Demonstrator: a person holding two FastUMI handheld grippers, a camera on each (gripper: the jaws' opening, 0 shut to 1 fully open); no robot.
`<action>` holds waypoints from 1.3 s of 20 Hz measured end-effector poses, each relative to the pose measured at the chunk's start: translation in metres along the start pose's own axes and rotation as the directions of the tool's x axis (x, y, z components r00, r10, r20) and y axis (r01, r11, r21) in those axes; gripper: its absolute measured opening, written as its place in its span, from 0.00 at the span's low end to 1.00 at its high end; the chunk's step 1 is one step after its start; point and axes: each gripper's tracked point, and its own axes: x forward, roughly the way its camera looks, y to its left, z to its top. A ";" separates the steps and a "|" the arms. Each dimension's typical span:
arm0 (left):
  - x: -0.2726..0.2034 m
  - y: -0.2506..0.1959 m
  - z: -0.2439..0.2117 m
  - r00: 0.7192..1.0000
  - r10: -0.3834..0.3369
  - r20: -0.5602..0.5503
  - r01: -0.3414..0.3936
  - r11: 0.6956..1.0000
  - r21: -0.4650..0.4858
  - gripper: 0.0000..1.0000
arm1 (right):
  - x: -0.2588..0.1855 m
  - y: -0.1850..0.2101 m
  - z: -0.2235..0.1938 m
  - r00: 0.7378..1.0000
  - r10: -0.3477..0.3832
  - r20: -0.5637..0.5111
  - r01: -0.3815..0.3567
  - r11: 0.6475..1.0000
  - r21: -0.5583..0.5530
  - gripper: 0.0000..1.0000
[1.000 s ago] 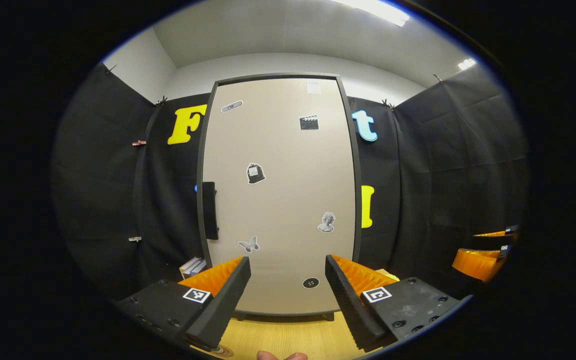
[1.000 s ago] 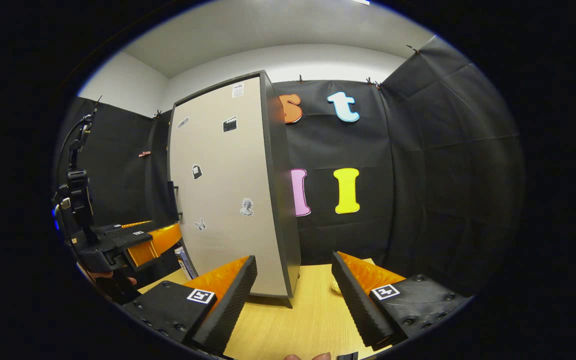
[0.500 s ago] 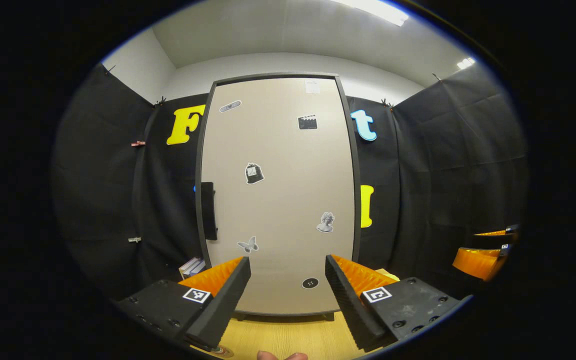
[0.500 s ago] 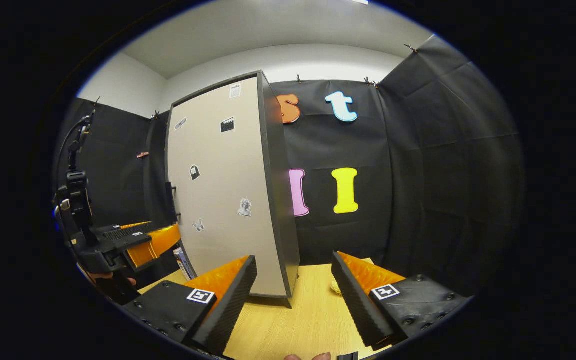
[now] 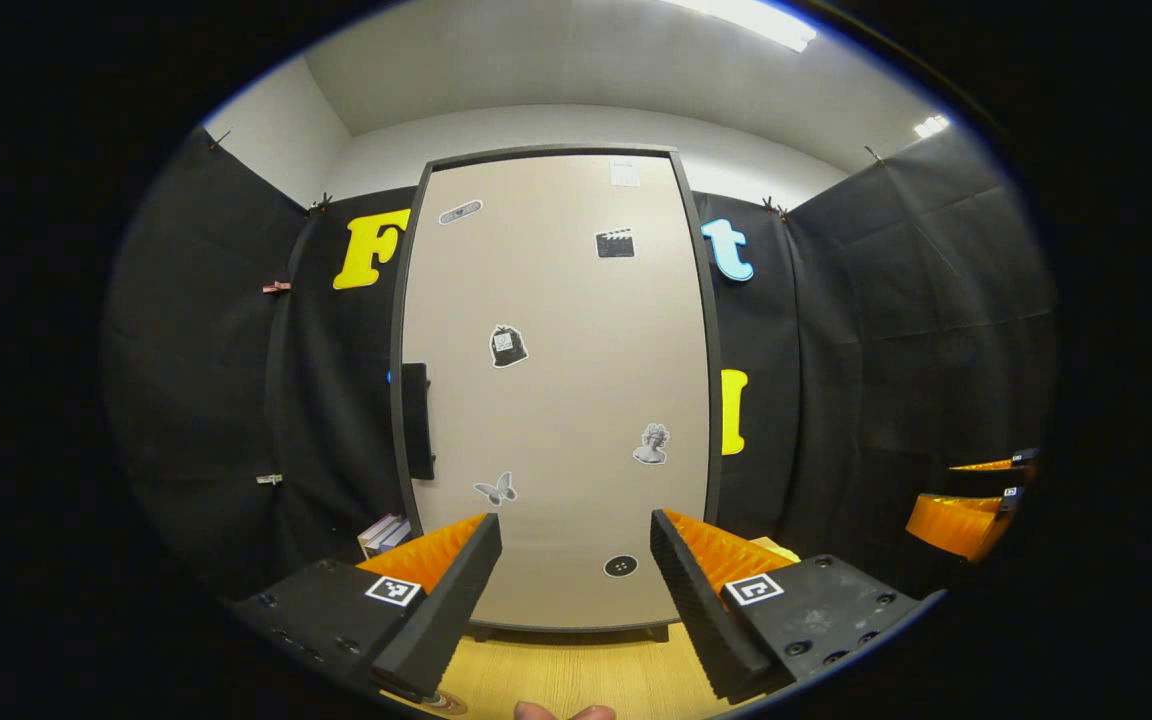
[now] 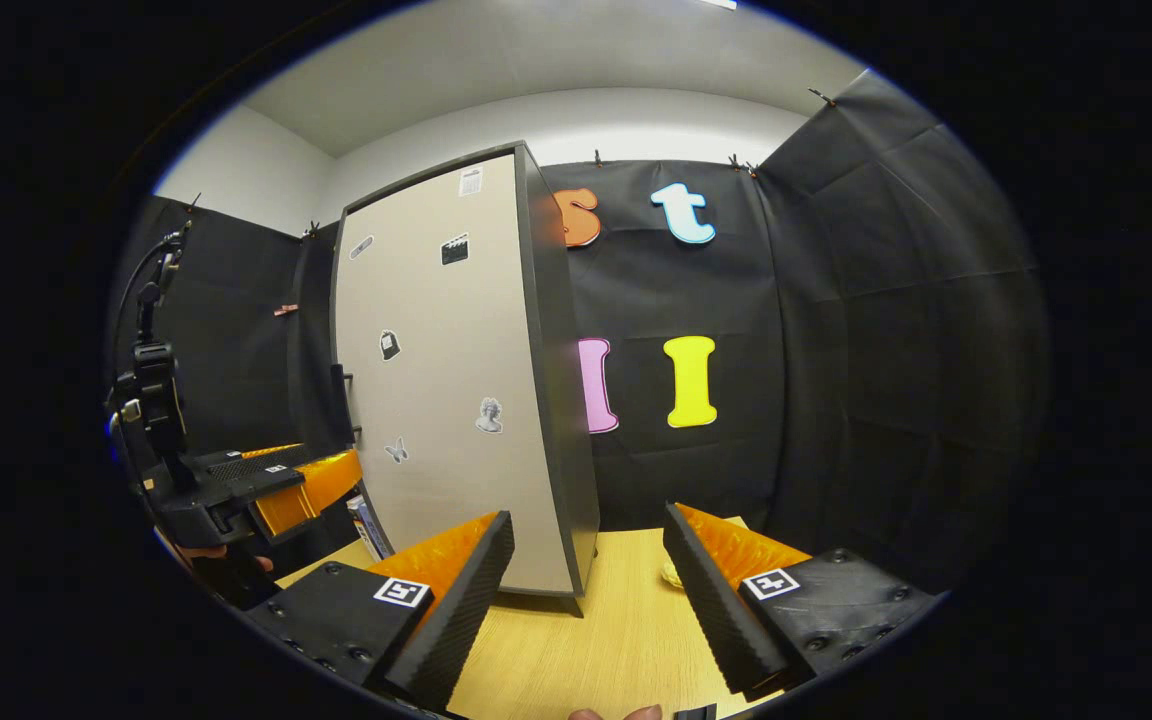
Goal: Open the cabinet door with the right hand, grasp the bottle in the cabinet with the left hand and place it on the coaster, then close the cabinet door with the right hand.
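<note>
The tall cabinet stands on the table with its beige, stickered door closed, so the bottle is hidden. A black handle runs along the door's left edge. My left gripper is open and empty, facing the door squarely from a short way back. My right gripper is open and empty too, off the cabinet's right front corner. From there I see the door at an angle and its handle on the far edge. A small round item, maybe the coaster, peeks out under my left finger.
The wooden table runs in front of the cabinet. Books lean at the cabinet's left foot. A pale small object lies on the table right of the cabinet. The left gripper and the right gripper each show in the other's view.
The cabinet has slid slightly left in the right gripper view, so that gripper has shifted a touch. The left gripper and the door have stayed still.
</note>
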 end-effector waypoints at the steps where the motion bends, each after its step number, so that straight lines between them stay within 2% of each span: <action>1: 0.000 0.000 0.000 1.000 -0.001 0.000 0.001 1.000 0.001 0.95 | 0.000 0.000 -0.001 1.000 0.000 -0.001 0.000 1.000 0.000 0.98; 8: 0.000 0.003 0.004 1.000 -0.024 0.007 0.023 0.999 0.031 0.94 | 0.012 0.002 0.010 1.000 0.000 0.021 0.000 1.000 -0.003 0.97; 11: -0.009 0.010 0.007 1.000 -0.023 0.005 0.023 1.000 0.015 0.94 | 0.026 0.002 0.016 0.999 -0.006 0.044 0.006 1.000 0.012 0.98; 14: -0.018 0.018 0.003 1.000 -0.016 -0.019 0.017 0.999 0.045 0.95 | 0.042 -0.017 0.017 0.995 -0.072 0.075 0.075 0.997 -0.035 0.98; 16: -0.026 0.021 -0.008 0.999 -0.025 -0.041 0.028 0.998 0.056 0.95 | 0.056 -0.026 0.019 0.987 -0.125 0.102 0.137 0.983 -0.124 0.98; 17: -0.029 0.023 -0.012 0.999 -0.030 -0.045 0.032 0.998 0.058 0.94 | 0.061 -0.022 0.024 0.984 -0.134 0.118 0.151 0.977 -0.153 0.98; 20: -0.036 0.030 -0.028 0.997 -0.045 -0.066 0.048 0.997 0.055 0.93 | 0.070 0.011 0.035 0.981 -0.128 0.148 0.148 0.980 -0.136 0.98; 23: -0.035 0.036 -0.034 0.995 -0.058 -0.082 0.062 0.997 0.038 0.93 | 0.079 0.036 0.030 0.986 -0.113 0.126 0.127 0.986 -0.112 0.97; 26: -0.034 0.039 -0.028 0.996 -0.057 -0.067 0.061 0.997 0.056 0.93 | 0.080 0.044 0.032 0.986 -0.114 0.124 0.128 0.985 -0.117 0.98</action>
